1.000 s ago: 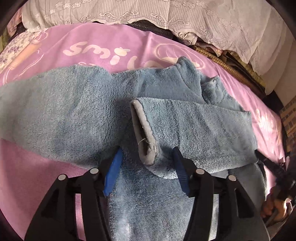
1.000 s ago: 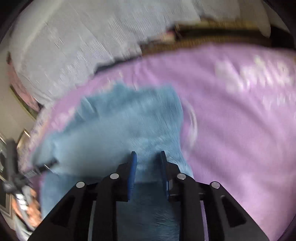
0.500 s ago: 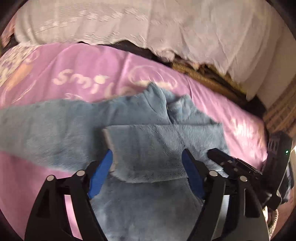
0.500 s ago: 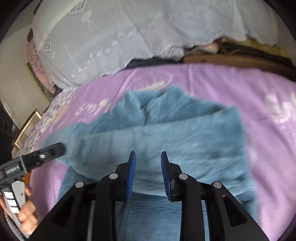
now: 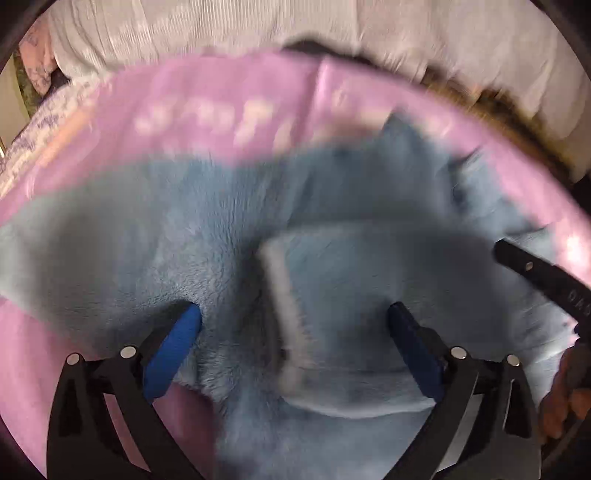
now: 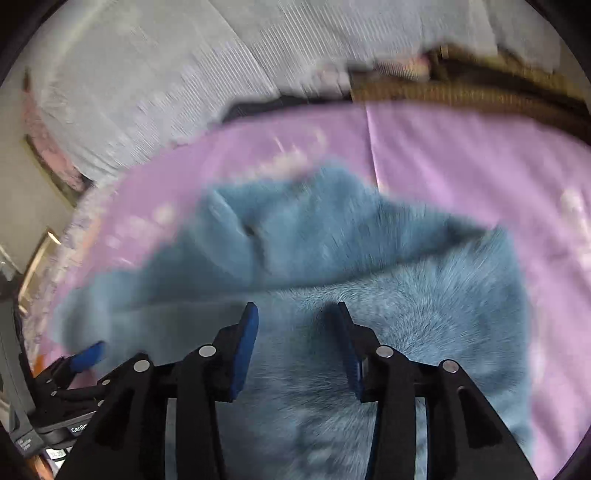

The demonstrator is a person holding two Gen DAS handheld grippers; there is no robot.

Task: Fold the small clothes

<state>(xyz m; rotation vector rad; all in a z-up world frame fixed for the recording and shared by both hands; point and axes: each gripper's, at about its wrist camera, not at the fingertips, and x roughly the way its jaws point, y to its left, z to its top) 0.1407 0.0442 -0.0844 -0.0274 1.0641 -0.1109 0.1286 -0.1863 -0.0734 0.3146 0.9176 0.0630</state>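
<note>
Left gripper [image 5: 293, 319]: jaws wide, astride the grey-edged sleeve cuff [image 5: 282, 295]. Right gripper [image 6: 295, 317]: jaws now parted wider than before, gripping nothing. Blue fleece garment [image 6: 369, 295]: 12 o'clock of both, on pink sheet [image 6: 461, 155]; sheet lettering blurred, unreadable.

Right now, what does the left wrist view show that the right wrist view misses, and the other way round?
Only the left wrist view shows the grey cuff of the folded-over sleeve, lying between the open left gripper. Only the right wrist view shows the garment's collar and the right gripper, slightly open over the fleece. Both show the blue fleece top, the pink blanket, and the white lace cover behind.
</note>
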